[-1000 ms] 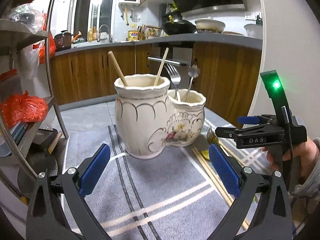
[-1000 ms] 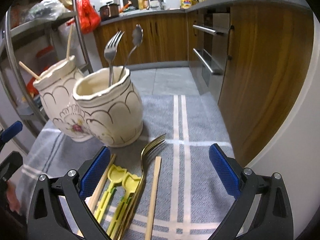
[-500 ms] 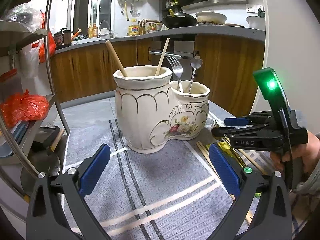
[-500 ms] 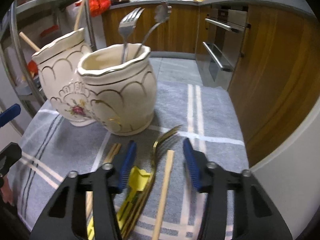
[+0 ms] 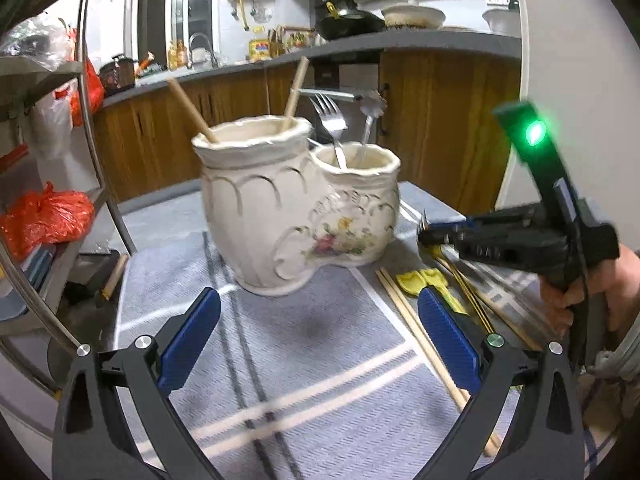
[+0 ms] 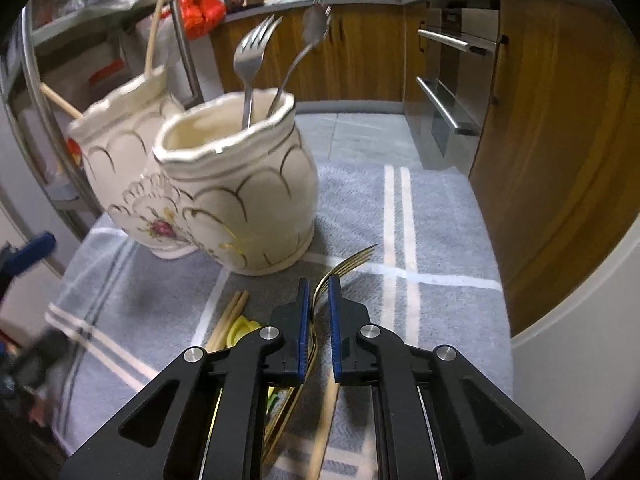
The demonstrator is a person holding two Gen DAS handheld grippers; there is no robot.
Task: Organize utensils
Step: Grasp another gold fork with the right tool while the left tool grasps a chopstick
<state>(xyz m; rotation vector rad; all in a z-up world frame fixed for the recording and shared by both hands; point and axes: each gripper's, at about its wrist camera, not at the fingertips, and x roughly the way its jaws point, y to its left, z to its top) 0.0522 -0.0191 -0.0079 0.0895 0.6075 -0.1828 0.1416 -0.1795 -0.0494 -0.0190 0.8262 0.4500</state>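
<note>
One two-pot ceramic holder [image 6: 224, 184] stands mid-worktop [image 6: 440, 216] on the grey cloth: two wooden sticks in the taller pot, one steel fork [image 6: 250, 56] and one spoon [image 6: 312, 28] in the lower. Toward the near edge lie one gold fork [image 6: 344, 266], two yellow utensils [image 5: 424, 282] and loose chopsticks [image 5: 404, 312]. The right tongs [image 6: 318, 292] have just been closing — now pinching the gold fork's neck. The left tongs [image 5: 320, 334] stand spread, empty, before the holder.
</note>
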